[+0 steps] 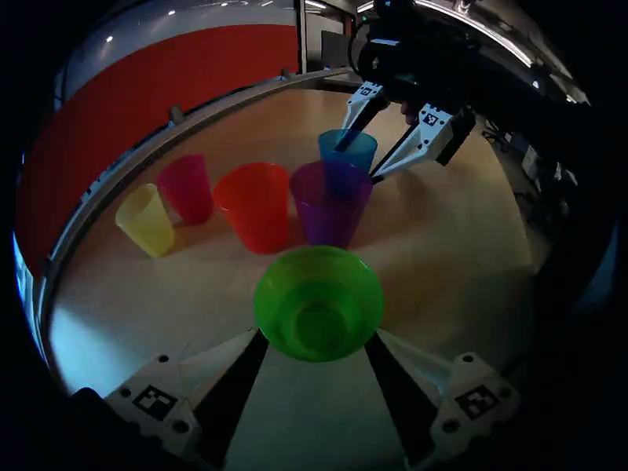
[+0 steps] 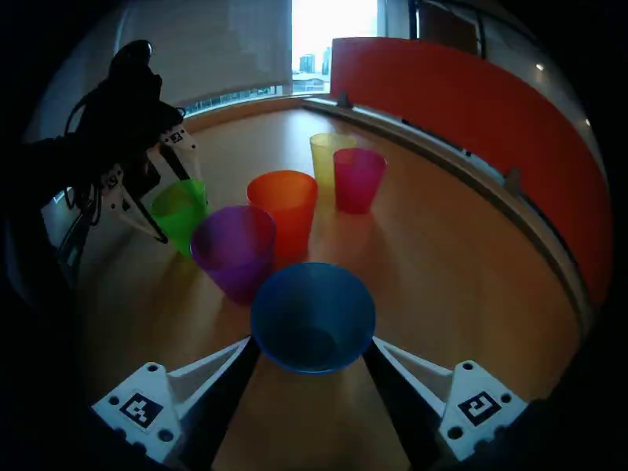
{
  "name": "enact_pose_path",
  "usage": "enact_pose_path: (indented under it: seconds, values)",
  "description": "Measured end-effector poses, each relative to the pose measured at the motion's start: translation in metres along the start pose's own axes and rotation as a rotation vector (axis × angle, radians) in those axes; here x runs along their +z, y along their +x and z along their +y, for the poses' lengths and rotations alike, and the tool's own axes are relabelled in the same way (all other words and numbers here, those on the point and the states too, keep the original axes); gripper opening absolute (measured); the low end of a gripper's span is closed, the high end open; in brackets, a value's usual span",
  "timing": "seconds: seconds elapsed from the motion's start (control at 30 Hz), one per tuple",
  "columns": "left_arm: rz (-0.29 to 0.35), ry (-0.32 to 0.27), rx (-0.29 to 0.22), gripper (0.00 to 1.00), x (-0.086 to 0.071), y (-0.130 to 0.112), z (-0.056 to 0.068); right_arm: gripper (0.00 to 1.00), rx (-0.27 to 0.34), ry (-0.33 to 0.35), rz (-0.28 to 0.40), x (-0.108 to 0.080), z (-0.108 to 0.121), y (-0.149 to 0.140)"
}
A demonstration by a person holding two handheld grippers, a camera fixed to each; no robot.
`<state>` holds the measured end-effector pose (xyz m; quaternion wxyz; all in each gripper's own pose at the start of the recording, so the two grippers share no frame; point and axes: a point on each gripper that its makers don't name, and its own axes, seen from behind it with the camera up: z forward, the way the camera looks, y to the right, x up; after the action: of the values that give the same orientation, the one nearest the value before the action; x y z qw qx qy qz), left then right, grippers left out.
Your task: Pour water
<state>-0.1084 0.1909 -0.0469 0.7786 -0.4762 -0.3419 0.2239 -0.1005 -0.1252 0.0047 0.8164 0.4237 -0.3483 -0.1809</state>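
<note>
My left gripper is shut on a green cup, which stands upright between its fingers, low over the wooden table. My right gripper is shut on a blue cup, also upright. Each view shows the other gripper across the cups: the right gripper with the blue cup, the left gripper with the green cup. Whether either cup holds water I cannot tell. A purple cup stands between the two held cups.
Orange cup, pink cup and yellow cup stand upright in a row beside the purple one. A red partition runs along the table's far edge. Dark sleeves hold both grippers.
</note>
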Motion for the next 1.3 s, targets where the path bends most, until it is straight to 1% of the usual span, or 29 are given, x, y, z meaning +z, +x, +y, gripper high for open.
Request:
enact_pose_path:
  seconds: [0.23,0.47,0.67,0.97,1.07,1.13,1.23,1.3]
  values:
    - [-0.009,0.025,-0.004,0.87,-0.007,-0.010,-0.003,0.97,0.007,-0.008,-0.013,-0.007,-0.002,-0.010]
    - [-0.016,0.049,-0.007,0.87,-0.015,-0.020,-0.005,0.97,0.017,-0.025,-0.026,-0.018,-0.001,-0.020]
    - [-0.018,0.068,-0.016,0.87,-0.023,-0.028,-0.006,0.97,0.028,-0.044,-0.025,-0.028,-0.001,-0.026]
    - [-0.015,0.095,-0.028,0.87,-0.038,-0.035,-0.007,0.97,0.052,-0.065,-0.019,-0.037,-0.002,-0.030]
    - [-0.005,0.111,-0.038,0.87,-0.042,-0.036,-0.009,0.97,0.065,-0.084,-0.017,-0.040,-0.001,-0.032]
    - [0.004,0.120,-0.054,0.87,-0.045,-0.037,-0.011,0.97,0.084,-0.100,-0.012,-0.042,0.001,-0.033]
    - [0.016,0.141,-0.086,0.87,-0.049,-0.040,-0.016,0.97,0.117,-0.121,-0.006,-0.046,0.003,-0.034]
    - [0.025,0.161,-0.114,0.87,-0.053,-0.042,-0.021,0.97,0.140,-0.137,-0.005,-0.049,0.004,-0.036]
